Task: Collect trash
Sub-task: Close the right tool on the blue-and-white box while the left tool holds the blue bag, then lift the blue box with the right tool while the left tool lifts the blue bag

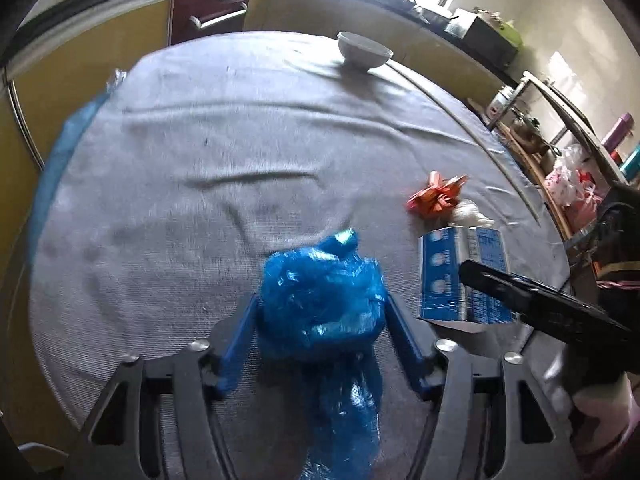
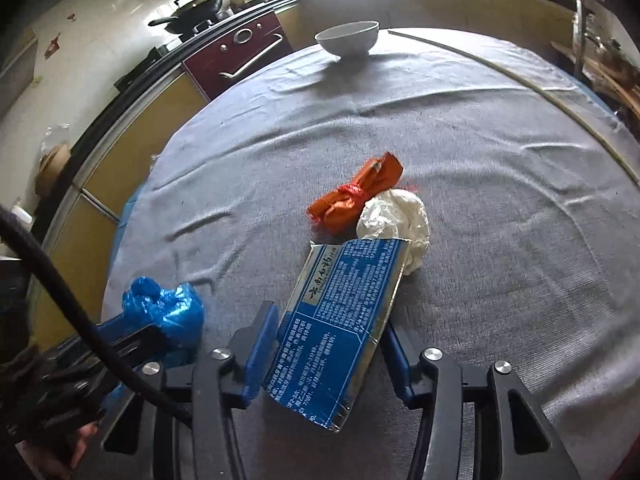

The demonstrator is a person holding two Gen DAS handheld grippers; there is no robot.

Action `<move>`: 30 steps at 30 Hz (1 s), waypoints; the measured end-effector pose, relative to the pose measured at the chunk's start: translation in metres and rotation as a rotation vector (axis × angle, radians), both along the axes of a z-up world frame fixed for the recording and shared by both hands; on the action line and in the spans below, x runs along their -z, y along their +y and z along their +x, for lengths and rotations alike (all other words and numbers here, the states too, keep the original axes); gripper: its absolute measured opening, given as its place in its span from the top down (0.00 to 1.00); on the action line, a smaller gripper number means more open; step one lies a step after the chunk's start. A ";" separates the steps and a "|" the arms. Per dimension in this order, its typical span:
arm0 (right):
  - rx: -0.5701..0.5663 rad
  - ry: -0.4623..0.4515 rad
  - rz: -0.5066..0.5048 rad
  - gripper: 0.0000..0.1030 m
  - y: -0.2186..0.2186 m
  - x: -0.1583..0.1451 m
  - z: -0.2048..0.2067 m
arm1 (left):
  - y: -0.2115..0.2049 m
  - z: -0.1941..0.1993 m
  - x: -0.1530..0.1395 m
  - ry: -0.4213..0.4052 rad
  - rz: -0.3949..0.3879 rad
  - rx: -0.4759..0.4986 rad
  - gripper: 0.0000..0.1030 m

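Note:
My left gripper [image 1: 320, 300] is shut on a crumpled blue plastic bag [image 1: 320, 296], whose tail hangs down between the fingers; the bag also shows in the right wrist view [image 2: 168, 308]. My right gripper [image 2: 332, 320] is shut on a flattened blue and white carton [image 2: 340, 320], also visible in the left wrist view [image 1: 460, 276]. Beyond the carton lie an orange wrapper tied with red string [image 2: 356, 192] and a crumpled white paper ball [image 2: 396, 220] on the grey tablecloth [image 2: 480, 160].
A white bowl [image 2: 348, 38] stands at the table's far edge. A thin white stick [image 2: 520, 80] lies along the right side of the table. Yellow cabinets and a dark red oven [image 2: 240, 56] stand behind. A shelf with bags [image 1: 568, 184] stands to the right.

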State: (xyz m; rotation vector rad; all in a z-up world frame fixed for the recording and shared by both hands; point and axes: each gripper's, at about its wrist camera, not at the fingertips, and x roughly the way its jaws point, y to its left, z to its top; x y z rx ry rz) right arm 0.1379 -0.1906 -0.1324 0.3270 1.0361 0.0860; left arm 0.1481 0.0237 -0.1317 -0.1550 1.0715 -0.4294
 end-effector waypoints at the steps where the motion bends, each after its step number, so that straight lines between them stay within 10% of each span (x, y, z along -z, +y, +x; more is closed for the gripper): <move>1: 0.006 0.009 0.018 0.49 -0.003 0.002 0.000 | 0.000 -0.001 -0.002 -0.008 -0.003 -0.009 0.40; 11: 0.088 0.088 0.191 0.35 -0.012 -0.004 0.006 | 0.022 -0.031 -0.039 -0.137 0.064 -0.094 0.42; 19: 0.011 0.068 -0.014 0.40 0.035 0.011 0.015 | 0.028 -0.060 -0.053 -0.198 0.140 -0.108 0.42; 30: -0.046 -0.071 -0.008 0.45 0.012 -0.016 -0.026 | 0.003 -0.077 -0.076 -0.256 0.122 -0.082 0.42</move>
